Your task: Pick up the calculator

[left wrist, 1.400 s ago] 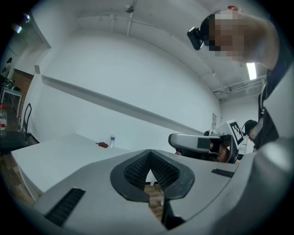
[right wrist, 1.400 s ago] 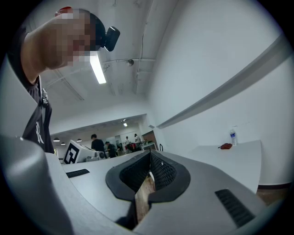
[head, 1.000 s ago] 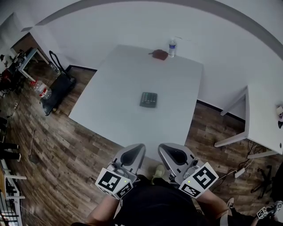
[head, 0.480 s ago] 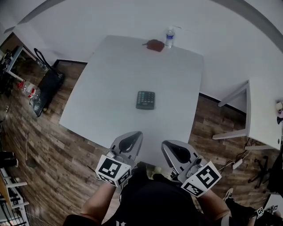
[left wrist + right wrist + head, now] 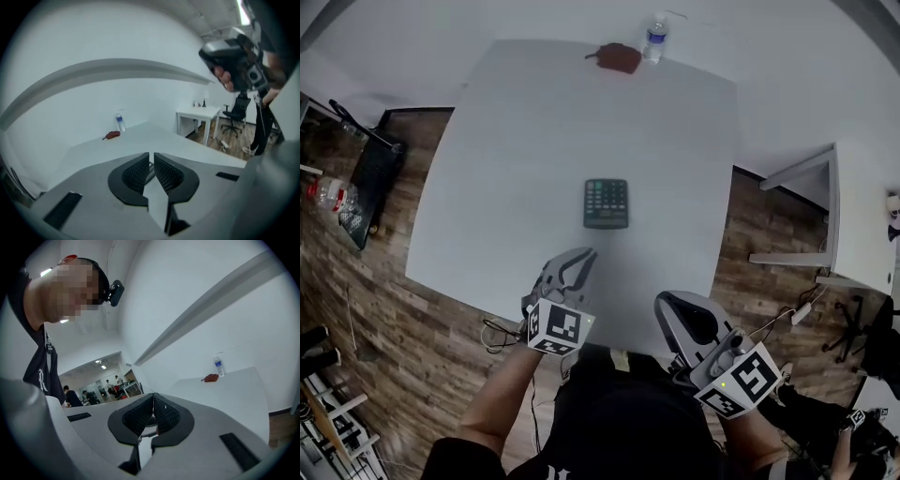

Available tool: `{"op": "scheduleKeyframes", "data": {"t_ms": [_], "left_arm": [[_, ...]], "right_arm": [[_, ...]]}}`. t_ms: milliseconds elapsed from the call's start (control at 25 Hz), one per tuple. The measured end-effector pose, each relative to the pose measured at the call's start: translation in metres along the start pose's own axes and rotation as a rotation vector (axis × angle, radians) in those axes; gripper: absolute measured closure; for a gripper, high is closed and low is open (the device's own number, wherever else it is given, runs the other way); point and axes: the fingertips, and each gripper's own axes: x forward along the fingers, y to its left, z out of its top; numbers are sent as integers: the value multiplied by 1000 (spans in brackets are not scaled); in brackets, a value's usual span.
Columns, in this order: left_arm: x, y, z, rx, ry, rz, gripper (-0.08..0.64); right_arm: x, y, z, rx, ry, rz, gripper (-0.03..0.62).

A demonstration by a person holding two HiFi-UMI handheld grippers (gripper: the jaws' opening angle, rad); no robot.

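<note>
Your left gripper (image 5: 577,257) has its jaws together on nothing, near the calculator's (image 5: 607,203) closer edge. Your right gripper (image 5: 666,302) also has its jaws closed and empty, and sits farther back and right of the calculator. The calculator lies flat mid-worktop (image 5: 516,141). Well beyond it a capped bottle (image 5: 654,37) stands beside a reddish pouch (image 5: 617,58). The bottle's fill is too small to judge. Both gripper views hide the calculator behind their own bodies.

White table (image 5: 487,169) holding a dark grey calculator (image 5: 607,203) with rows of darker keys, a reddish-brown pouch (image 5: 618,58) and a clear bottle (image 5: 654,39) with a bluish label. Brown wood-grain plank floor (image 5: 403,347). Left gripper (image 5: 578,255) and right gripper (image 5: 664,300) pale grey, with black-and-white patterned marker cubes (image 5: 555,325)
</note>
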Motion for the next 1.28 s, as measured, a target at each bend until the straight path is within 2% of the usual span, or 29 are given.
{"op": "scheduleKeyframes", "data": {"t_ms": [160,320,480,640,760,960,1280], "left_arm": [[38,5,-41,243,112,-12,459],[70,13,-73,472,185,-15,445],[99,15,-92,651,227,-13,440],[116,11,-107,791,258,-15,439],[124,9,-112,848,264,-9,440],[129,10,-119,858,284,-12,440],[127,2,-119,895,262,-35,433]], "right_arm": [[11,-18,-8,33,13,-56,578],[25,-32,-16,57,25,-91,578],[32,-46,-21,90,33,-118,578],[33,-56,-22,112,33,-138,578],[32,-62,-21,119,24,-147,578],[32,-65,-26,131,30,-161,578],[30,-65,-34,138,44,-170,578]]}}
